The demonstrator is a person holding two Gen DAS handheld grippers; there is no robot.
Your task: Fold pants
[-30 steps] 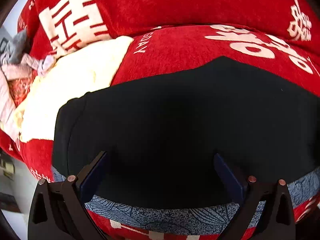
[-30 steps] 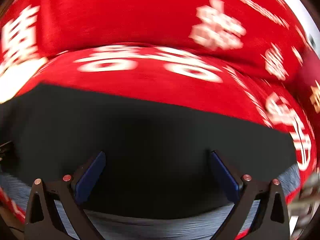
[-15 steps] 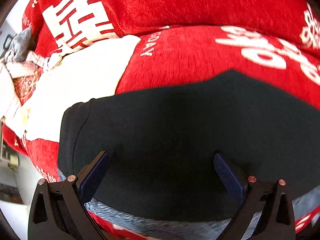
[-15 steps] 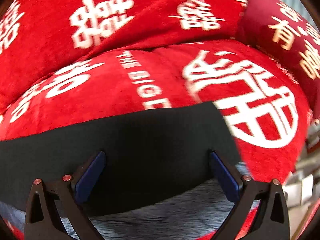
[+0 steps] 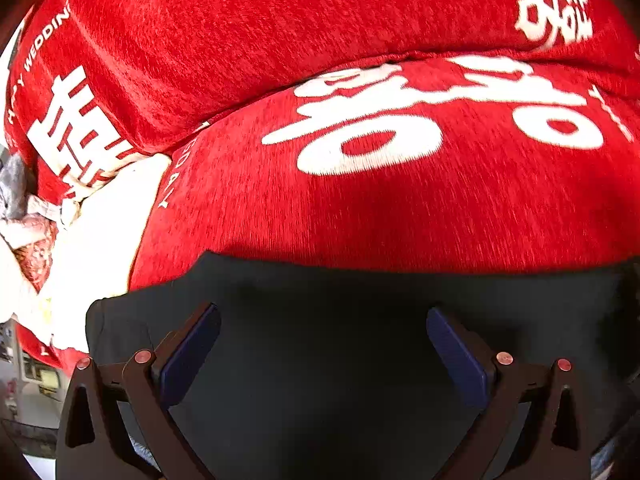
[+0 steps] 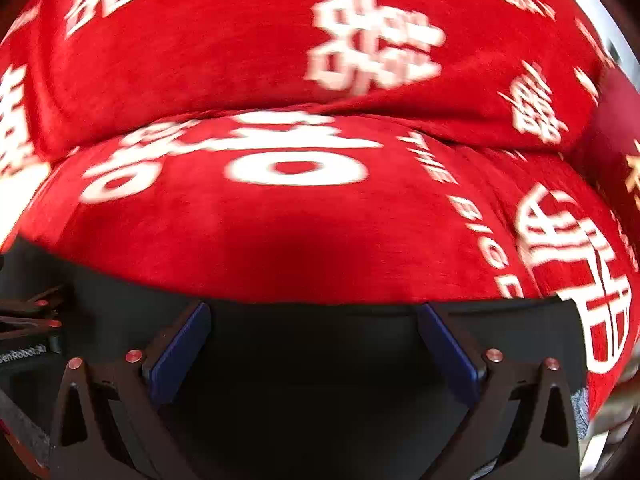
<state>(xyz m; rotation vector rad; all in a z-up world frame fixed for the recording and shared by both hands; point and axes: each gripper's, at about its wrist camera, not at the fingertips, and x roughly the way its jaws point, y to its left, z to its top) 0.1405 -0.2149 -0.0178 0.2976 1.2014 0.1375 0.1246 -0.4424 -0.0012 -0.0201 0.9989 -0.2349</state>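
Black pants (image 5: 320, 352) spread flat across a red seat cover (image 5: 380, 208) printed with white characters, filling the lower half of the left wrist view from 3 o'clock round to 9 o'clock. Far edge of the cloth running roughly level across the middle, with a rounded corner at 8 o'clock, just beside a cream cloth (image 5: 100, 248) lying at 9 o'clock. Beyond that, at the 9 o'clock rim, a crumpled heap of grey and patterned fabric (image 5: 24, 208). Behind the seat, from 10 to 2 o'clock, a red back cushion (image 5: 280, 32) bearing white characters and lettering.

Left gripper (image 5: 323, 334) spread wide over the pants, blue pads (image 5: 188, 354) well apart, nothing pinched between them; whether the tips touch the cloth, impossible to tell.

In the right wrist view, the same pants (image 6: 312, 360) filling 4 to 8 o'clock, their far edge just past the fingertips and a corner ending at 3 o'clock against a large white character. Right gripper (image 6: 313, 332) likewise gaping, blue pads (image 6: 448, 356) on either side of bare black cloth, clasping nothing. At 9 o'clock, part of the other tool's black frame visible over the pants. View slightly blurred.
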